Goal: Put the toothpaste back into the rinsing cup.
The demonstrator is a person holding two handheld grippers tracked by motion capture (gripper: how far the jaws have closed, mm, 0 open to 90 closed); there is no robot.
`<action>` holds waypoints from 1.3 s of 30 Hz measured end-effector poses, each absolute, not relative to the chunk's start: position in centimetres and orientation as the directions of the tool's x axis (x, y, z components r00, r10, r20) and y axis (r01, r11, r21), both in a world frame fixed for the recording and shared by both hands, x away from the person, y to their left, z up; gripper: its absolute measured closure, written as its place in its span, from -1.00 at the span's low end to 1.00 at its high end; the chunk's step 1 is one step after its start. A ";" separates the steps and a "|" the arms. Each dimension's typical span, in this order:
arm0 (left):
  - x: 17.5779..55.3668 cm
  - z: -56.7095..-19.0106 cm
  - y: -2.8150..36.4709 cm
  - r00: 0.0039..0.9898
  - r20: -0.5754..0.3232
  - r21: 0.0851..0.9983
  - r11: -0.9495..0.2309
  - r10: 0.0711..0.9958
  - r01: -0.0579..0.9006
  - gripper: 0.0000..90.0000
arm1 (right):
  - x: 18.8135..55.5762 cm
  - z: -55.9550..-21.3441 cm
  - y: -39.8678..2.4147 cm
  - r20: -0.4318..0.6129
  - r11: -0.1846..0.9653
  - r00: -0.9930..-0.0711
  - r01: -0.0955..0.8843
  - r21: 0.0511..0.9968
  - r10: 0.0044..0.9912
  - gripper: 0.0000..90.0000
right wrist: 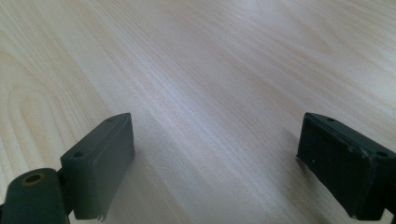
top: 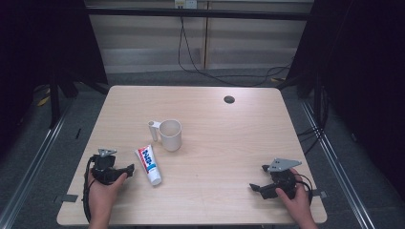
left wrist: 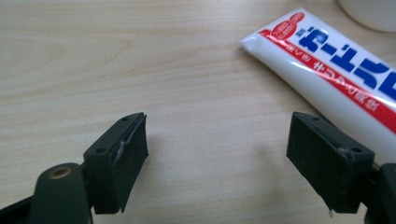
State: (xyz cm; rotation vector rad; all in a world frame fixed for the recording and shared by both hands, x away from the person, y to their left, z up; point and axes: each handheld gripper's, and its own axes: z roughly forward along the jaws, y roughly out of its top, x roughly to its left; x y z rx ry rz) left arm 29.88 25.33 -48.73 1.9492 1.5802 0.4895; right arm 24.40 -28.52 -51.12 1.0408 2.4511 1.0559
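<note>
Wooden table (top: 229, 143): mug (top: 170, 135) beside toothpaste tube (top: 149, 165).

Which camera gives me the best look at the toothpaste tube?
The high view: the whole toothpaste tube lies flat beside the mug. The left gripper view shows its printed crimped end close up, cut off at the frame edge. The right gripper view looks across bare table.

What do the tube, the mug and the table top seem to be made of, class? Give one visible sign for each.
Tube: probably soft plastic, glossy; light gleams on its printed white skin and its end is crimped flat.
Mug: plastic or ceramic, cannot tell; plain cream, smooth, matt.
Table top: likely wood-look laminate; pale, even grain, low sheen.
</note>
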 end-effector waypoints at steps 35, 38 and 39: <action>33.5 -45.0 21.3 0.227 -0.215 0.542 -0.077 0.950 0.837 -0.42 | 24.4 -51.1 -28.5 0.029 0.475 -0.703 0.509 0.718 0.711 -0.77; 33.6 -44.9 21.2 0.224 -0.223 0.536 -0.073 0.949 0.841 -0.41 | 24.4 -51.1 -28.5 0.029 0.475 -0.703 0.509 0.718 0.711 -0.77; 33.8 -44.8 21.0 0.221 -0.234 0.525 -0.068 0.947 0.848 -0.41 | 24.4 -51.1 -28.5 0.028 0.475 -0.703 0.509 0.718 0.711 -0.77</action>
